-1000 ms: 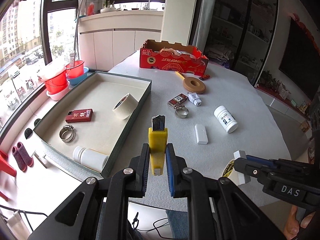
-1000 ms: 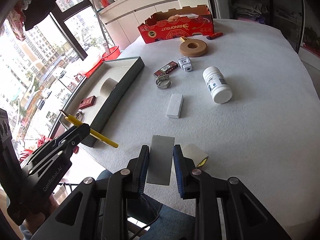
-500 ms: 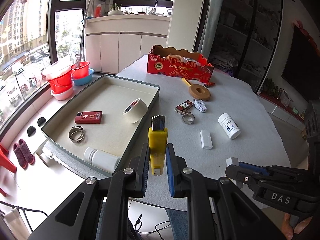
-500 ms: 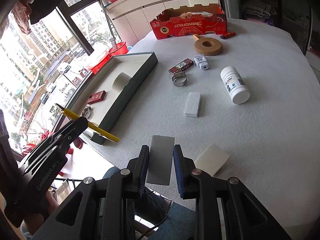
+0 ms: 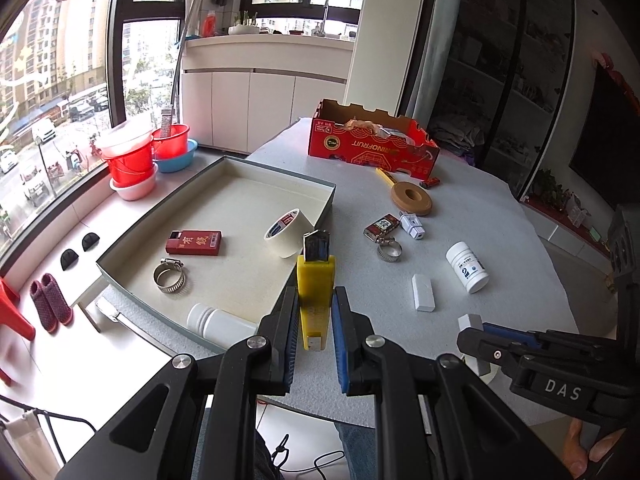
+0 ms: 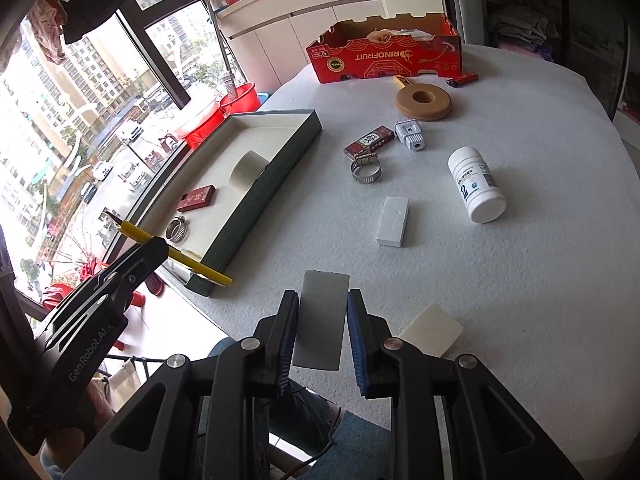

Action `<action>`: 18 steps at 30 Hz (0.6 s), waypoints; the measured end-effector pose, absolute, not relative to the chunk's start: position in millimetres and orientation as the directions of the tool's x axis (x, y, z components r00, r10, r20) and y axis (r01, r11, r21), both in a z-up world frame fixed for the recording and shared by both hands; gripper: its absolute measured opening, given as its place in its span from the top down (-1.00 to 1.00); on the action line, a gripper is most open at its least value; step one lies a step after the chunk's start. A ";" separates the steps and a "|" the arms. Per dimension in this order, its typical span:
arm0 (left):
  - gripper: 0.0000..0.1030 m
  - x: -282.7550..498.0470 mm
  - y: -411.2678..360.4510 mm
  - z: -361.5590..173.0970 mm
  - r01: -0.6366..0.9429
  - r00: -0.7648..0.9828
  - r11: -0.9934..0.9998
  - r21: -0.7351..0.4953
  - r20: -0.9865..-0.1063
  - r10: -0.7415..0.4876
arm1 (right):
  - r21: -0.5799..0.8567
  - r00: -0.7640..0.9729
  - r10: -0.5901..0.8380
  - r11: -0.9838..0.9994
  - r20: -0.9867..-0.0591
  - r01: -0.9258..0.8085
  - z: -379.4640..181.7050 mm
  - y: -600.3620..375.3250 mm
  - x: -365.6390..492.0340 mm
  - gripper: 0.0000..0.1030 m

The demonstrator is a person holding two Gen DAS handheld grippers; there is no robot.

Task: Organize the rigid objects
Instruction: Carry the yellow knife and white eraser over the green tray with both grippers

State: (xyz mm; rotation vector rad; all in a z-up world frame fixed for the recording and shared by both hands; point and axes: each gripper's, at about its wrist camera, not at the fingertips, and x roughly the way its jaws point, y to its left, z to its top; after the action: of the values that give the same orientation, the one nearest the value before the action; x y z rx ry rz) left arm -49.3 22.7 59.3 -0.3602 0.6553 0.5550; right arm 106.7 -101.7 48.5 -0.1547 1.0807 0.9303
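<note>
While each tool [image 5: 316, 316] [image 6: 322, 330] grips something, tray [image 5: 320, 188] waits.

A home, a flat high up in a city: the big windows [image 5: 60, 92] look down on a street with cars and across to apartment towers. Slippers [image 5: 50, 302] lie on the floor beside red and blue plastic basins [image 5: 138, 160]. White cabinets [image 5: 260, 108] under a counter carry a faucet [image 5: 326, 16] and potted plants [image 5: 244, 26]. Clothes [image 6: 76, 4] hang by the window, and dark glass-fronted shelves [image 5: 508, 68] stand behind the round table [image 6: 540, 280].
</note>
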 end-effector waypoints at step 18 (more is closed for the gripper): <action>0.66 -63.0 115.6 171.1 -0.645 0.714 0.732 -0.220 -0.515 0.474 | 0.280 0.191 0.700 0.499 -0.688 -0.820 148.4 -7.7 126.7 0.50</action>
State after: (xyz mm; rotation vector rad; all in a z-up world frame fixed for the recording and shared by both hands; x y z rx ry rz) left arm -63.0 115.6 171.1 -0.4055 0.4499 0.6391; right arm 126.7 -7.7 148.4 -0.1636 0.8673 1.0738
